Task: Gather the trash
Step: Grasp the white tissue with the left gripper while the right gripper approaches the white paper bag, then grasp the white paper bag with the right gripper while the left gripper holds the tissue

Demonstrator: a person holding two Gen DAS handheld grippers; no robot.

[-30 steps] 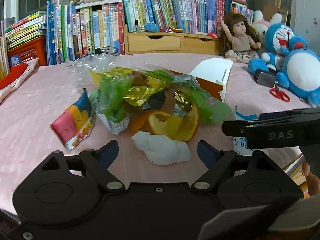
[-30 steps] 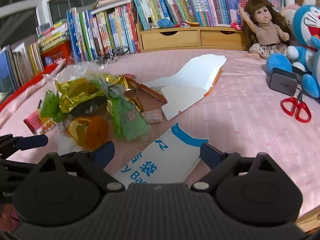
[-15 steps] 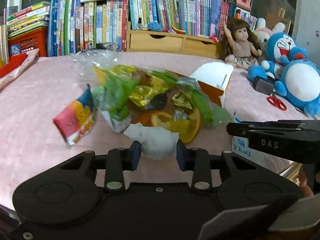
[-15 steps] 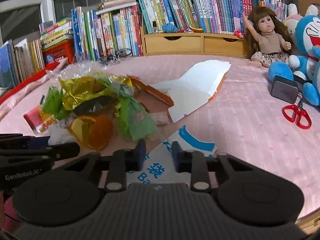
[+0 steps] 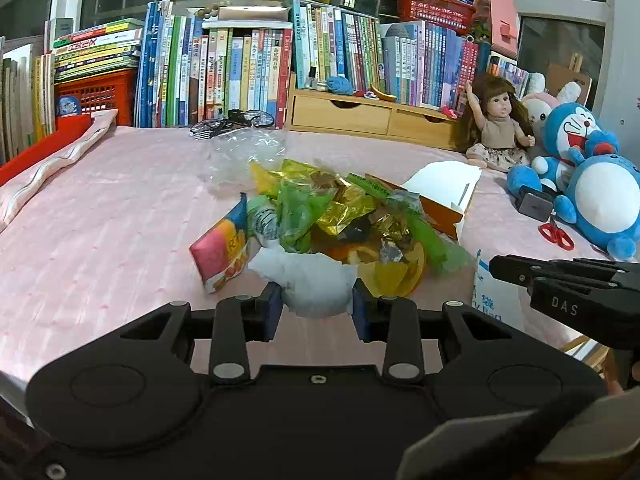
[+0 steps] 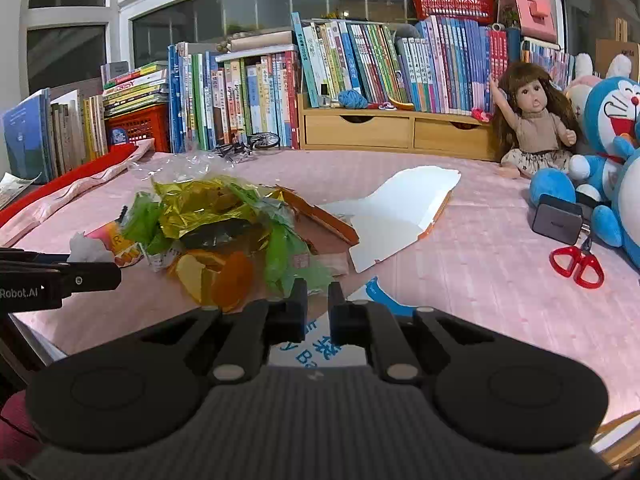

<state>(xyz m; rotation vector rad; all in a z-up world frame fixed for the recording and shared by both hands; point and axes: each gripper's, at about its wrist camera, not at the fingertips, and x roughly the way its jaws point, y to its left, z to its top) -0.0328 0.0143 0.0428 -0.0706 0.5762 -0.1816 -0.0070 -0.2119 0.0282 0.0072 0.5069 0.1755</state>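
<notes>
Pinching the white tissue (image 5: 314, 286), the left gripper (image 5: 314, 312) sits beside the wrapper pile (image 5: 344, 216). Just right, the right gripper (image 6: 318, 312) clamps the bag (image 6: 320, 354), its narrow gap nearly closed.

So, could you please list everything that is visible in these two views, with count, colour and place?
tissue wad: one, white, between the left tool's fingers, front of pile
trash pile: one heap, green, gold and orange wrappers, table centre
snack packet: one, pink and yellow, left of pile
white bag: one, white with blue print, front edge, in the right tool
flat carton: one, white with orange edge, right of pile
scissors: one pair, red, right side
doll: one, brown hair, back right
plush toys: several, mostly blue, far right
books: many, mixed colours, back row
table: one, pink cloth
left tool: black, shut on tissue wad
right tool: black, shut on white bag
</notes>
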